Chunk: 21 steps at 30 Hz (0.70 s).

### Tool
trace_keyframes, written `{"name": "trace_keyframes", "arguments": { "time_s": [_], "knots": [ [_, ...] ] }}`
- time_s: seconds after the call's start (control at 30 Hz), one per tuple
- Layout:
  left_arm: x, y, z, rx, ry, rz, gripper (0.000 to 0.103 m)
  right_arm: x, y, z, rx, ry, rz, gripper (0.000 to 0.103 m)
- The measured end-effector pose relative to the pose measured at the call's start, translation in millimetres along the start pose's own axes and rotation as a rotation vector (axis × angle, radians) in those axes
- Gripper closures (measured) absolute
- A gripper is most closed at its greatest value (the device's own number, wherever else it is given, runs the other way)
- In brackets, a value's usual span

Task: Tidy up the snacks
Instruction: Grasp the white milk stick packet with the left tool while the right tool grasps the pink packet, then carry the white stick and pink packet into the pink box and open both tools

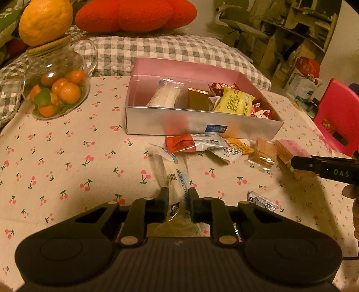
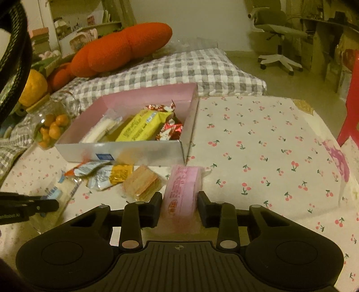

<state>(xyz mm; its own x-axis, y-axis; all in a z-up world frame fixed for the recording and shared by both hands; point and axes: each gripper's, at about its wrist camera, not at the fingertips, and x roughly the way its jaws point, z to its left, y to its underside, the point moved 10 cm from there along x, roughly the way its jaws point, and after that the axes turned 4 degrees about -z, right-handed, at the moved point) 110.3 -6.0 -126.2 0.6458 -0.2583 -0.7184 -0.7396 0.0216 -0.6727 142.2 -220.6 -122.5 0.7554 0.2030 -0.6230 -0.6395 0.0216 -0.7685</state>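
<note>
A pink-lined box [image 1: 179,67] with a silver front wall [image 2: 139,152] holds several wrapped snacks, among them a yellow packet [image 1: 234,102] [image 2: 141,125]. Loose snacks [image 1: 208,146] [image 2: 107,174] lie on the tablecloth in front of it. My left gripper [image 1: 178,196] is shut on a long clear-and-white snack packet [image 1: 176,177], low over the cloth. My right gripper [image 2: 179,198] is shut on a pink wafer packet [image 2: 182,186], just right of the loose pile; it also shows in the left wrist view [image 1: 289,148].
A glass jar of small oranges [image 1: 56,89] with a big citrus fruit [image 1: 46,21] on its lid stands at the left. A checked cushion [image 1: 157,51] and red plush [image 1: 134,15] lie behind the box. A red chair [image 1: 336,116] stands at the right table edge.
</note>
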Motion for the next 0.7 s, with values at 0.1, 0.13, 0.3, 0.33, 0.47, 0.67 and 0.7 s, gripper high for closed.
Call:
{"name": "trace_keyframes", "arguments": {
  "time_s": [0.1, 0.13, 0.3, 0.33, 0.47, 0.67, 0.7],
  "knots": [
    [-3.7, -1.0, 2.0, -0.02, 0.007, 0.001, 0.087, -4.8, -4.9, 1.7, 0.017, -0.015, -0.01, 0.07],
    [-4.7, -1.3, 2.4, -0.025, 0.008, 0.002, 0.087, -6.2, -6.2, 2.1, 0.025, -0.022, -0.012, 0.07],
    [-10.9, -4.1, 5.2, -0.057, 0.018, 0.0, 0.087, -13.8, -12.3, 4.3, 0.052, -0.042, -0.024, 0.07],
    [-12.2, -4.8, 5.5, -0.063, 0.02, -0.001, 0.087, -15.2, -13.3, 4.7, 0.056, -0.045, -0.026, 0.07],
    [-18.5, -7.6, 5.0, -0.085, 0.034, -0.004, 0.088, -20.0, -17.2, 6.8, 0.072, -0.058, -0.034, 0.07],
    [-27.0, -11.1, 5.2, -0.126, 0.054, -0.006, 0.088, -26.6, -22.5, 11.3, 0.095, -0.071, -0.045, 0.07],
    [-28.3, -11.4, 5.8, -0.139, 0.06, -0.004, 0.088, -27.4, -23.1, 12.1, 0.099, -0.074, -0.045, 0.07]
  ]
}}
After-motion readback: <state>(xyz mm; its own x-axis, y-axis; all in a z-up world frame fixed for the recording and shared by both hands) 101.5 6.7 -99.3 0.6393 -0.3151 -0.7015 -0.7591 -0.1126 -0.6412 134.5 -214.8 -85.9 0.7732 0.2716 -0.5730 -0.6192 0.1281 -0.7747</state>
